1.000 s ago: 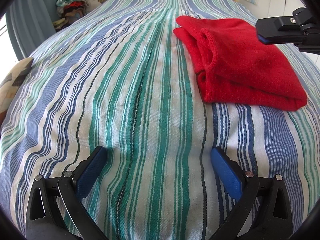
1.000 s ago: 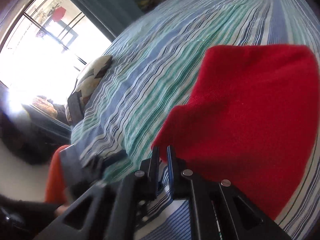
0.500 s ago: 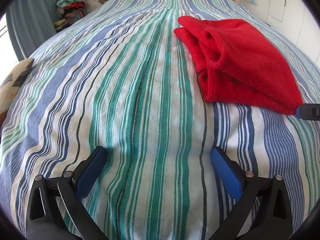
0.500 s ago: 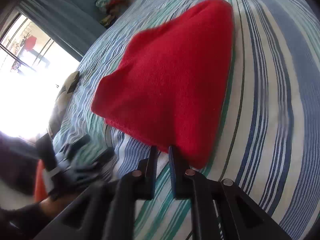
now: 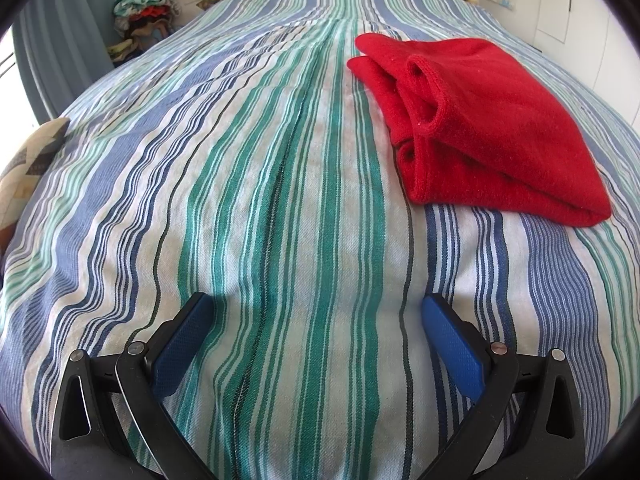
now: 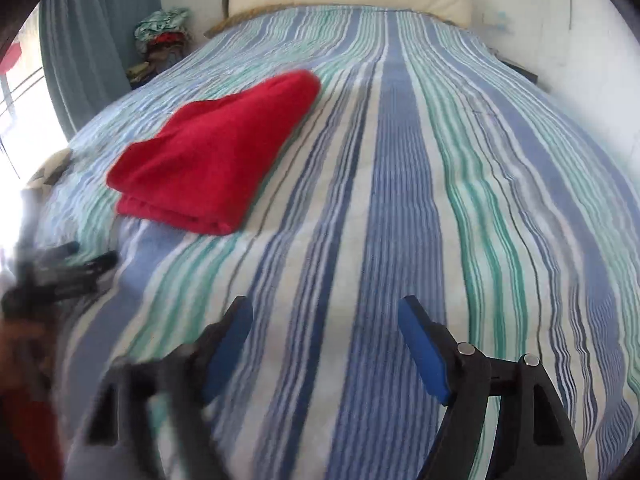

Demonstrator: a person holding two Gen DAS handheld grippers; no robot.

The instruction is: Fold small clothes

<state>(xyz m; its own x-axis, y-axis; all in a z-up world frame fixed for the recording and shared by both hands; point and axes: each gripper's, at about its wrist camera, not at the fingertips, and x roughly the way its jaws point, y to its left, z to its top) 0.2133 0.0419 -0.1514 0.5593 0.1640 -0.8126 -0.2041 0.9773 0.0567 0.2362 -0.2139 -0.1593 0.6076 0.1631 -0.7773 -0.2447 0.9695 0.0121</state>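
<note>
From the left wrist, my left claw (image 5: 314,344) hangs wide open over the striped bed (image 5: 280,200), gripping nothing. The folded red garment (image 5: 496,132) lies well ahead and to the right, apart from the fingers; one rolled hem gapes on its left side. To finish well I judge I should press that loose hem flat rather than lift the whole stack.

From the right wrist, my right claw (image 6: 326,344) has just been opening, nothing between its fingers. The red garment (image 6: 216,152) lies ahead to the left, well clear, the left claw (image 6: 60,276) blurred below it.
</note>
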